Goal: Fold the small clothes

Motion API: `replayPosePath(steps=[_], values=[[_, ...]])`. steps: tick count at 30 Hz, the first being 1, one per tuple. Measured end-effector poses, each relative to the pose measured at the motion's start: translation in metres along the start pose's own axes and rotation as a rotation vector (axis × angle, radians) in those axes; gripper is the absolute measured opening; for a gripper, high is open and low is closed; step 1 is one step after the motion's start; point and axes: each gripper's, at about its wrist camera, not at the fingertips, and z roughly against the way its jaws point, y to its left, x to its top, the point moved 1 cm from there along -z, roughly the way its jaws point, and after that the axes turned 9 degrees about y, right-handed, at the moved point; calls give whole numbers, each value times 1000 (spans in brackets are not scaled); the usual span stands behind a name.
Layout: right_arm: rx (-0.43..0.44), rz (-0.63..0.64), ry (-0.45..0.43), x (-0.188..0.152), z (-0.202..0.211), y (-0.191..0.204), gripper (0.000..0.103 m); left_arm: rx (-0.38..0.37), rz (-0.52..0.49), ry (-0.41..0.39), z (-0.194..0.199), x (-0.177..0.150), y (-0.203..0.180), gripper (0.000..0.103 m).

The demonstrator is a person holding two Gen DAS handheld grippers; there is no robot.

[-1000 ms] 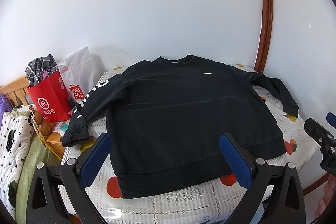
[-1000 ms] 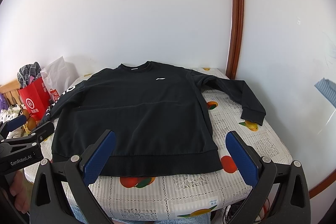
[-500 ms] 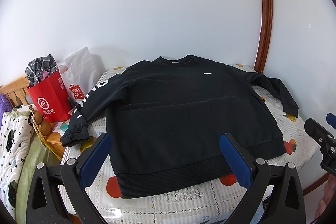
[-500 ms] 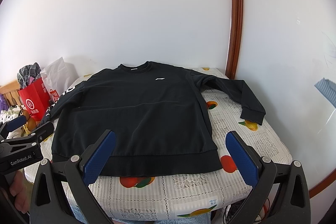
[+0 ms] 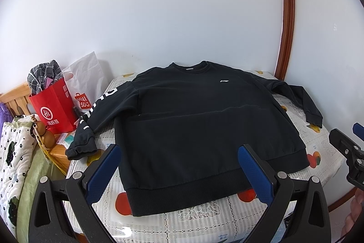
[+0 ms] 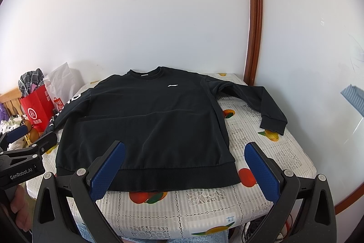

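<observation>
A black sweatshirt [image 5: 200, 120] lies flat and face up on the table, collar toward the wall, both sleeves spread out; it also shows in the right wrist view [image 6: 145, 126]. Its left sleeve cuff [image 5: 80, 147] hangs at the table's left edge, its right cuff [image 6: 273, 124] lies on the cloth. My left gripper [image 5: 179, 165] is open and empty, held above the hem. My right gripper [image 6: 184, 165] is open and empty, above the hem's right part. Each gripper shows at the edge of the other's view.
The table [image 6: 254, 147] has a white cloth printed with fruit. A red paper bag [image 5: 53, 106] and a white plastic bag [image 5: 86, 81] stand at the left on a wooden stand. A quilt [image 5: 11, 152] lies further left. White walls stand close behind and right.
</observation>
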Motion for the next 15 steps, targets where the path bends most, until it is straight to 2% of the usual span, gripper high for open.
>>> replayPosePath(steps=[15], values=[[-4, -4, -4, 0, 1, -2, 103, -18, -3, -23, 5, 8, 2, 103]])
